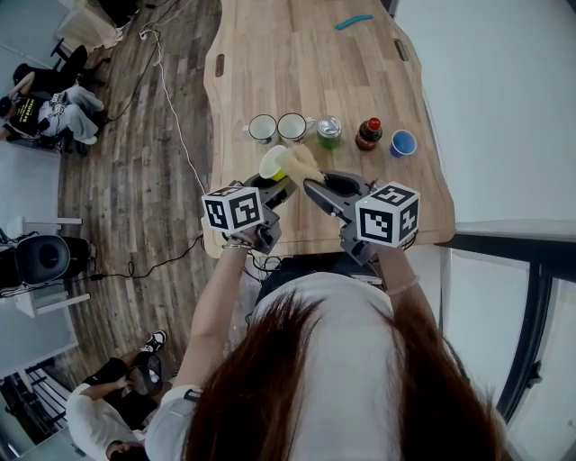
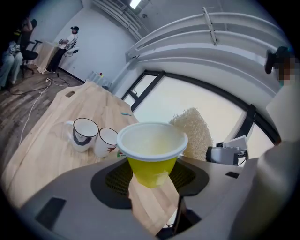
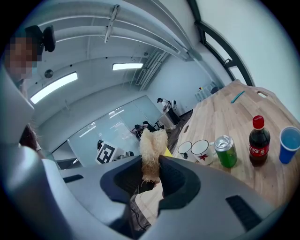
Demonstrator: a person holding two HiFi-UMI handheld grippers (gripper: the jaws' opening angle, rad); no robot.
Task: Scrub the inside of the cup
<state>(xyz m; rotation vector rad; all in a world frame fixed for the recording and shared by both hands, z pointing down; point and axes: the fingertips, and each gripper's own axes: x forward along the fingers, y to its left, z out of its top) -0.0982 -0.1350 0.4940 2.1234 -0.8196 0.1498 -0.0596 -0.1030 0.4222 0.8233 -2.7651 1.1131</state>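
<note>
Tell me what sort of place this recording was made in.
Probably an open office or lab workspace. A long wooden table stands on a plank floor, seated people work off to one side, and large windows run along the wall.

The wooden table carries two mugs, a green can, a cola bottle, a blue cup and a teal stick.

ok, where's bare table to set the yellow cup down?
Widest: the far table, between the mugs and the teal object. Also the strip left of the mugs, out to the table edge. Crowded: mugs, green can, cola bottle and blue cup form one tight row.
</note>
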